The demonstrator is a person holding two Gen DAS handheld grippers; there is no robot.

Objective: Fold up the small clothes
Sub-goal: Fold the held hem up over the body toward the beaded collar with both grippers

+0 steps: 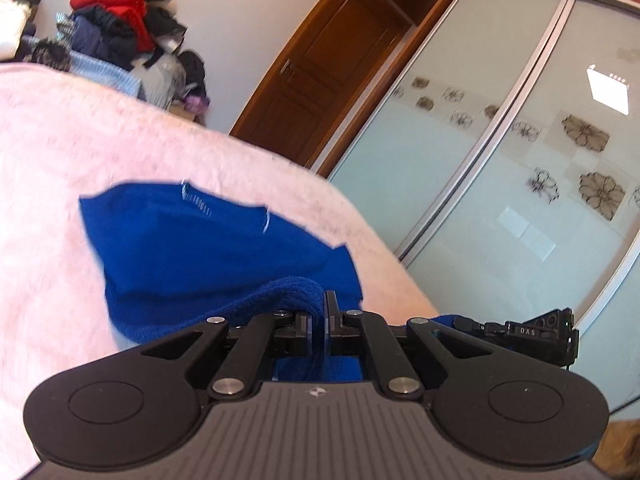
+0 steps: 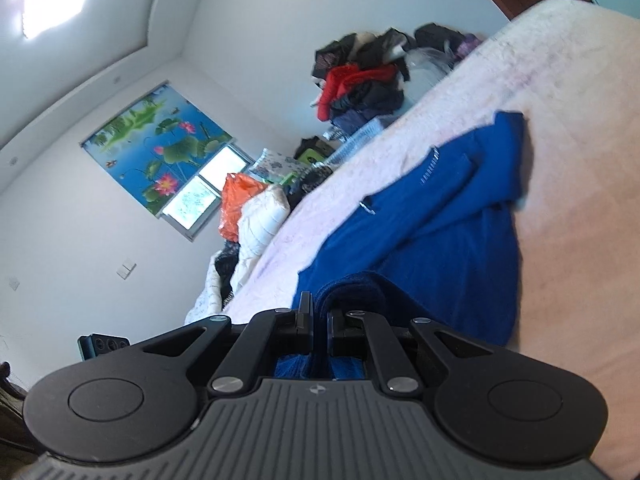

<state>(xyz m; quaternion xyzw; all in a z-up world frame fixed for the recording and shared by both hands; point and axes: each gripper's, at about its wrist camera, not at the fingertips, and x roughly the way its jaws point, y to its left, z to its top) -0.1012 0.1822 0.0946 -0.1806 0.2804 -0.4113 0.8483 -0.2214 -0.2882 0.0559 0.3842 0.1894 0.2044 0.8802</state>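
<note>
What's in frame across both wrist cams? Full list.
blue garment: one, royal blue, spread on the blanket, near edge pinched up by both tools
blanket: one, pale pink, covers the bed
clothes pile: one heap, red, black and navy, beyond the bed
door: one, brown wood, beside the wardrobe
sliding wardrobe: one, frosted panels with flower prints
roller blind: one, lotus print, over the window
orange bag: one, near the window
left tool: shut on the blue garment
right tool: shut on the blue garment

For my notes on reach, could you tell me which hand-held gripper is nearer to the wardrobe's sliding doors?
Left. The left hand-held gripper faces the sliding doors; the right hand-held gripper faces away from them.
</note>
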